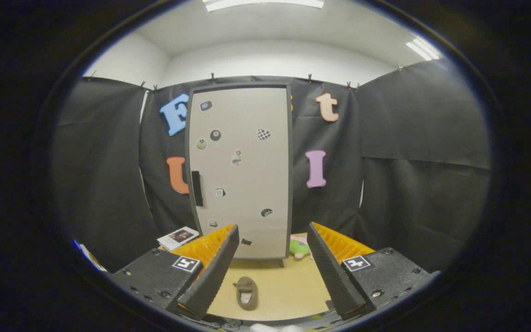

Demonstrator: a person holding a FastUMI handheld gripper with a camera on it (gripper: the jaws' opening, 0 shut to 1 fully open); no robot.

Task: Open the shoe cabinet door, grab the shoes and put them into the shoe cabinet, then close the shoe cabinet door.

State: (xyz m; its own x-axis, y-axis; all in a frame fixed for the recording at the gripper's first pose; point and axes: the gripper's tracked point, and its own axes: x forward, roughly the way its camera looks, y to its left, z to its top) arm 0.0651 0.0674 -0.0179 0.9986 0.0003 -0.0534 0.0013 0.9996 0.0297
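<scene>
Tongs [272, 258], spread wide and holding nothing, were aimed at the shut shoe cabinet door [240, 170] beyond them (its dark handle [196, 188] left), a shoe [246, 293] lying lengthwise between them on the tabletop [288, 286].

A pale wooden floor [288, 286] carries everything here. The tall shoe cabinet [242, 175] stands on it at the back, door closed. A single brown shoe [247, 293] lies flat on the boards in front of the cabinet, well apart from it. Beside the cabinet's right foot sits a green and pink soft toy [300, 247]; off to its left lies a booklet [178, 237].
</scene>
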